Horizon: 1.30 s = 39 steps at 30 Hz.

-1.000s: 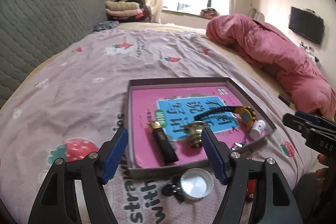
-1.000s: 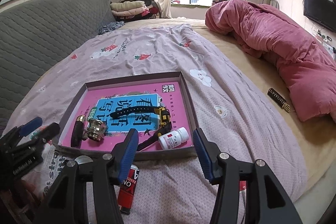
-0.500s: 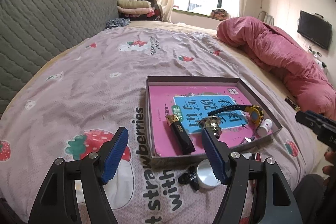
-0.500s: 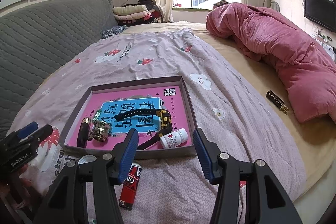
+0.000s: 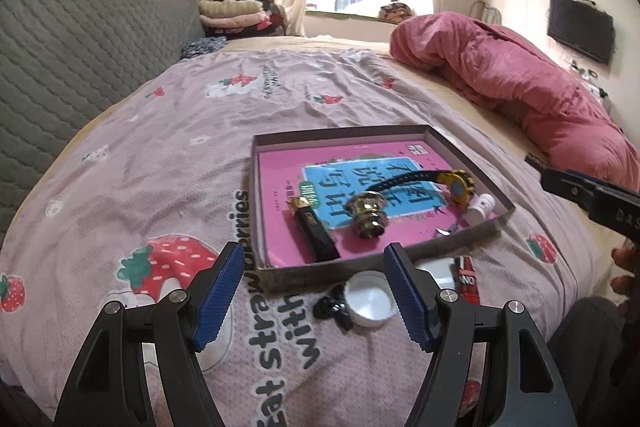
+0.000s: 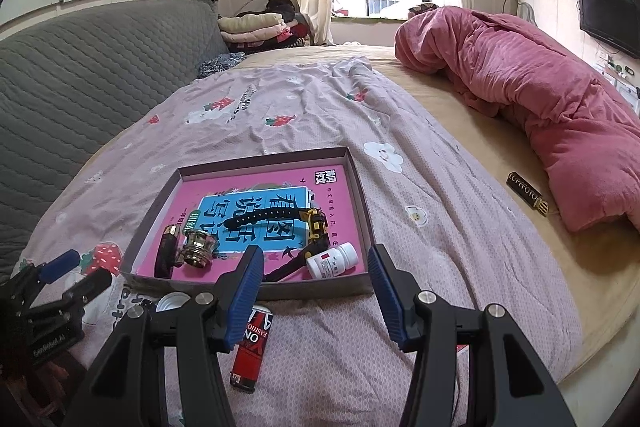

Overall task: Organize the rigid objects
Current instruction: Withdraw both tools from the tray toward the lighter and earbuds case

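Left wrist view: a bed covered by a mauve cotton sheet printed with strawberries (image 5: 132,187), a quilted grey headboard (image 5: 80,39) at left, a crumpled pink plush duvet (image 5: 520,87) at right, a curtained window beyond. On the sheet lies a shallow grey cardboard tray (image 5: 280,273) lined with a glossy pink booklet. Inside: a black rectangular lighter with gold cap (image 5: 314,229), a ribbed brass knob (image 5: 370,217), a yellow-faced watch on a black strap (image 5: 456,185), a small white pill bottle (image 5: 480,207). Just before the tray's near wall lie a white round plastic lid (image 5: 370,301) and a small black clip. The left gripper (image 5: 314,299) hangs open, nothing between its blue ribbed pads.

Right wrist view: the right gripper (image 6: 316,291) likewise stands open and empty above the near wall. A red cylindrical lighter (image 6: 252,347) lies on the sheet below it. A black and gold tube (image 6: 526,193) lies apart beside the duvet.
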Each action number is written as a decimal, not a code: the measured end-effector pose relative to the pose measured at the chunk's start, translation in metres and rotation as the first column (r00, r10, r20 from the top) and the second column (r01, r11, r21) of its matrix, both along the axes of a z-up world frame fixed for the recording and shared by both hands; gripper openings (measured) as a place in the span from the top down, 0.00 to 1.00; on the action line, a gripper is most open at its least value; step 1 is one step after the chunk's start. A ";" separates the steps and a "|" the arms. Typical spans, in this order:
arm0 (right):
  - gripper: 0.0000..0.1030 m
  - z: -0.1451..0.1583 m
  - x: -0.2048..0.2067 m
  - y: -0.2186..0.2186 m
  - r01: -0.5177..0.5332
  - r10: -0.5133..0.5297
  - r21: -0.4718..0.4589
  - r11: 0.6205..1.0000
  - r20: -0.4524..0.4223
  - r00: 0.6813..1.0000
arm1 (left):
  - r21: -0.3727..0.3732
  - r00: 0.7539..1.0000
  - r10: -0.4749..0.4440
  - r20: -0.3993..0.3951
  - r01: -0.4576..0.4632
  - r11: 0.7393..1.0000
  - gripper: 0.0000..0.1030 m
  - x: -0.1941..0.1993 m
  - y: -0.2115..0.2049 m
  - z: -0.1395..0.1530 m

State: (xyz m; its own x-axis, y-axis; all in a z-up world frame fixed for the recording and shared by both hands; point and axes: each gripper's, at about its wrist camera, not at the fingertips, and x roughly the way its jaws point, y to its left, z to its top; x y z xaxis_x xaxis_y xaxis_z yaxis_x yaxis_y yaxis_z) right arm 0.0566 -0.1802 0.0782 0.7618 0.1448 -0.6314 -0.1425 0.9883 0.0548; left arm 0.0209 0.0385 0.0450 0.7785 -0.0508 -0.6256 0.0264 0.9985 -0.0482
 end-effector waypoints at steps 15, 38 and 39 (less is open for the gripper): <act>0.48 -0.002 -0.008 -0.003 -0.023 0.023 0.019 1.000 -0.013 1.000 | -0.016 0.995 -0.090 -0.038 0.089 0.996 0.29 -0.007 -0.020 -0.006; 0.48 -0.041 -0.014 0.016 -0.120 0.122 0.023 0.992 -0.136 0.983 | -0.087 0.973 -0.174 -0.148 0.163 0.983 0.29 0.007 -0.029 -0.032; 0.48 -0.044 -0.014 0.018 -0.127 0.129 0.026 0.992 -0.144 0.981 | -0.085 0.973 -0.174 -0.151 0.163 0.983 0.29 0.007 -0.030 -0.033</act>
